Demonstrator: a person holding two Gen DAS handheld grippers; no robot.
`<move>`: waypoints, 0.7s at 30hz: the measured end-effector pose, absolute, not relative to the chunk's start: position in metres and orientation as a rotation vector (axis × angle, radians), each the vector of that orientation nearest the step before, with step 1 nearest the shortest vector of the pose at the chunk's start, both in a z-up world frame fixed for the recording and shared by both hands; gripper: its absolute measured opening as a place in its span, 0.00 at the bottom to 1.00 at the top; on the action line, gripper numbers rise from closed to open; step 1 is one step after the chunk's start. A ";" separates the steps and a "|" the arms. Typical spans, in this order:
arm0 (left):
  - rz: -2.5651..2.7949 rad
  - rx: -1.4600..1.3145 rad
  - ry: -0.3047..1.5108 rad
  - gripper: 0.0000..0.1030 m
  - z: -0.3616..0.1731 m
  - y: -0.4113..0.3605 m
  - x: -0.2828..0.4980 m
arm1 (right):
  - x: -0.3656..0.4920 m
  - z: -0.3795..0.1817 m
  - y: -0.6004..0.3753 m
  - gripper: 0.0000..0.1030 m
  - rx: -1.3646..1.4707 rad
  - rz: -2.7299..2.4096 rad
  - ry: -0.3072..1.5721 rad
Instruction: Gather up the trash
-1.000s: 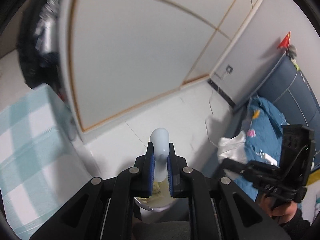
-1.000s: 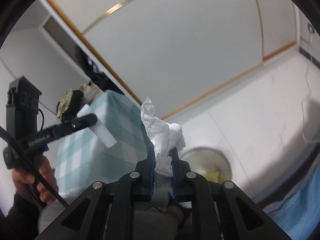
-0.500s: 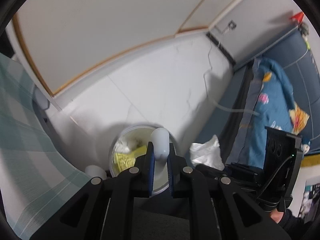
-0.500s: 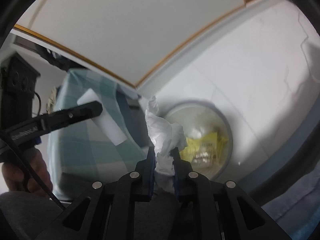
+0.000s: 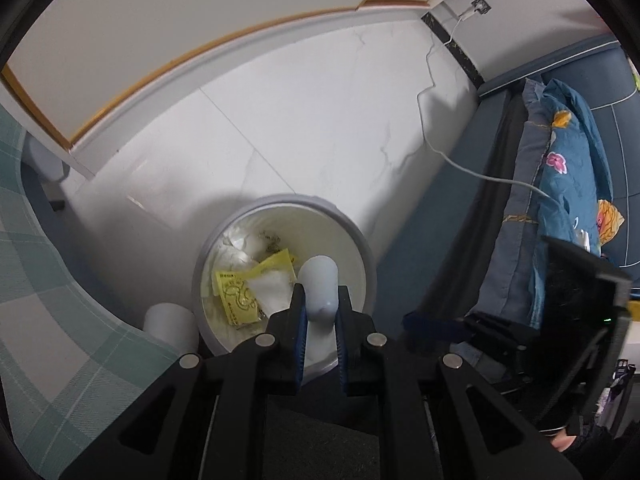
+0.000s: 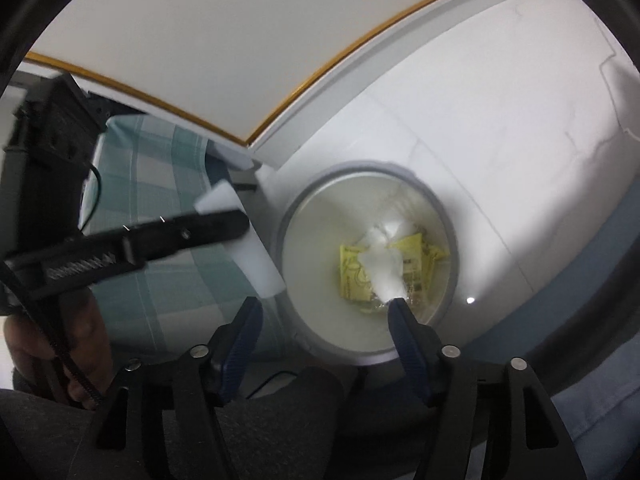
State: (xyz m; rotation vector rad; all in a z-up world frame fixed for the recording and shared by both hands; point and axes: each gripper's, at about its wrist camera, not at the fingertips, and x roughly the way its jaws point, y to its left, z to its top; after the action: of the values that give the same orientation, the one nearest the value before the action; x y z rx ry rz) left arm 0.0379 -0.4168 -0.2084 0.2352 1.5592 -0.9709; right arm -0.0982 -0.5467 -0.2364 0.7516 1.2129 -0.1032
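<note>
White marble-patterned floor tiles [image 5: 320, 112] are seen below a pale wall panel edged with a thin wooden strip, with a blue bed frame and flowered bedding [image 5: 568, 184] along one side and a green checked cloth [image 5: 36, 280] along the other. A white cable [image 5: 452, 160] is trailed from a wall socket across the floor to the bed.

On the floor a round grey-rimmed trash bin [image 5: 370, 264] is stood, lined with a pale bag. Yellow printed wrappers [image 5: 236, 296] and crumpled clear plastic are seen lying at its bottom, with a white tissue [image 6: 382, 266] on or just above them; whether it has fully settled cannot be told, as it is blurred. A small white cylinder [image 5: 170, 322] is stood on the floor just beside the bin, at the edge of the checked cloth.

The left gripper [image 5: 320, 312] is clenched on a pale blue-white tube-shaped object [image 5: 318, 286], which is pinched between the blue pads and held upright over the near side of the bin's opening. In the right wrist view the same object [image 6: 250, 240] is seen gripped near its middle, tilted, beside the bin's rim.

The right gripper [image 6: 324, 316] is released, its fingers spread wide above the near rim of the bin, with nothing held between them; the tissue is seen just beyond the right finger's tip [image 6: 400, 308].
</note>
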 end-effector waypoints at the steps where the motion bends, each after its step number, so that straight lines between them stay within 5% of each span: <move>1: -0.971 0.241 1.562 0.08 -0.210 -0.418 0.037 | -0.098 -0.233 -0.547 0.65 0.753 -0.109 1.209; 8: -0.914 0.271 1.550 0.16 -0.215 -0.417 0.039 | -0.106 -0.223 -0.553 0.65 0.756 -0.146 1.187; 21: -0.880 0.311 1.465 0.58 -0.201 -0.402 0.033 | -0.110 -0.204 -0.549 0.70 0.746 -0.175 1.129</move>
State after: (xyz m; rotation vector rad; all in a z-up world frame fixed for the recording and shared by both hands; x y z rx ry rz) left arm 0.0328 -0.4018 -0.2012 0.3112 1.4647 -0.8799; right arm -0.1100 -0.5493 -0.2043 0.7460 1.1292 -0.1750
